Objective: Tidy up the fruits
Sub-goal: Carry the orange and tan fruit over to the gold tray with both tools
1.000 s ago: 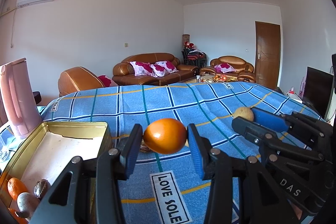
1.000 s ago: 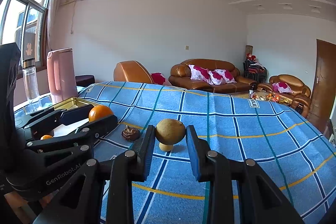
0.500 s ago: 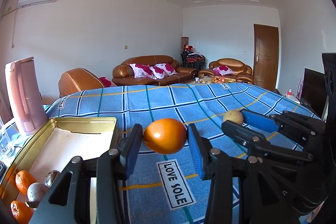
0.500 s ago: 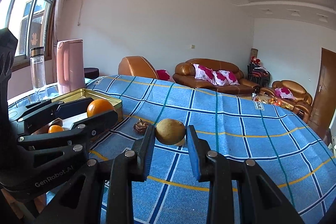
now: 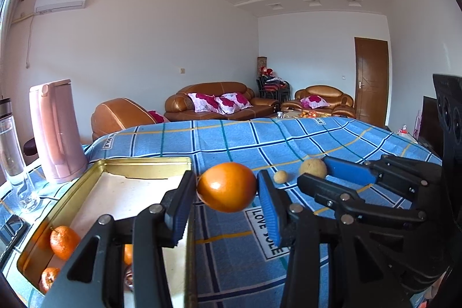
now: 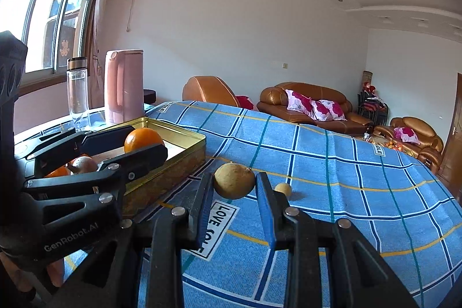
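My left gripper [image 5: 226, 201] is shut on an orange [image 5: 227, 186] and holds it in the air just right of the gold tin's [image 5: 144, 162] right wall. The tin holds several small oranges [image 5: 63, 241] at its near end. My right gripper [image 6: 234, 198] is shut on a tan round fruit [image 6: 234, 180] and holds it above the blue checked cloth, right of the tin [image 6: 184, 155]. A small tan fruit [image 6: 283, 189] lies on the cloth beyond it; it also shows in the left wrist view [image 5: 280, 176]. The left gripper and its orange [image 6: 143, 139] show above the tin in the right wrist view.
A pink kettle [image 5: 56, 132] and a clear bottle [image 5: 13, 152] stand left of the tin. The table carries a blue checked cloth [image 5: 260, 140] with a "LOVE SOLE" label [image 6: 215, 224]. Brown sofas stand across the room.
Both grippers have moved left towards the tin with their fruits held. The tin now lies closer, under the left gripper's left finger.
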### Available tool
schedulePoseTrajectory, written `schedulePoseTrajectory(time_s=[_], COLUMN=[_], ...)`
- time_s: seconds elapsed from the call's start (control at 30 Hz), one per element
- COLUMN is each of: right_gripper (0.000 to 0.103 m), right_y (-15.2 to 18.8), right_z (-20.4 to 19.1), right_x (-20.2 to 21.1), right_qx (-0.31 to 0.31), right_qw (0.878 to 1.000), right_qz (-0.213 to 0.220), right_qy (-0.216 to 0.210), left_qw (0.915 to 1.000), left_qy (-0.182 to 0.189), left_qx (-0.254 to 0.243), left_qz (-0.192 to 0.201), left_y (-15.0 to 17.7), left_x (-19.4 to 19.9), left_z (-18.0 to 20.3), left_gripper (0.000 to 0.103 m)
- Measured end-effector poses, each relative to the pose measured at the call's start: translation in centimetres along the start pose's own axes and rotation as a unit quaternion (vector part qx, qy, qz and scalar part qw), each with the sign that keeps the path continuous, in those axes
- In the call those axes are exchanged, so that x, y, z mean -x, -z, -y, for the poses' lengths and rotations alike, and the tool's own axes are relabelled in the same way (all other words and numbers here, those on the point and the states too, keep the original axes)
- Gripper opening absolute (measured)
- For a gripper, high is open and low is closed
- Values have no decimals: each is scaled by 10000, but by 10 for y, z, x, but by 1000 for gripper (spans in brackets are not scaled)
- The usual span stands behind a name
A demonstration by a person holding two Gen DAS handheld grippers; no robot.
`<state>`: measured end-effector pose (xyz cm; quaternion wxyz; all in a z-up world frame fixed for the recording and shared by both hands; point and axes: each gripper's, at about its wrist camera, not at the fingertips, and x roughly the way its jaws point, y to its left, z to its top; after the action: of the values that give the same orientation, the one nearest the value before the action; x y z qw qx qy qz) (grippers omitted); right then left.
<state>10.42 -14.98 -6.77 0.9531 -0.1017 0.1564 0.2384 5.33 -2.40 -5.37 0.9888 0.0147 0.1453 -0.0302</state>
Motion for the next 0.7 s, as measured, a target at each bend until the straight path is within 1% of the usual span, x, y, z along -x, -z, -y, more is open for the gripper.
schedulePoseTrajectory(time_s=[0.7], right_gripper=[32], right_y=[-6], right_z=[-51], right_x=[-9], right_qx=[309], right_qw=[9986], right_qz=[-70], right_qy=[-417], left_qw=[9990], left_qy=[-335], left_qx=[276], left_qz=[106], left_y=[5], left_x=[35], left_z=[-56], left_gripper=[46])
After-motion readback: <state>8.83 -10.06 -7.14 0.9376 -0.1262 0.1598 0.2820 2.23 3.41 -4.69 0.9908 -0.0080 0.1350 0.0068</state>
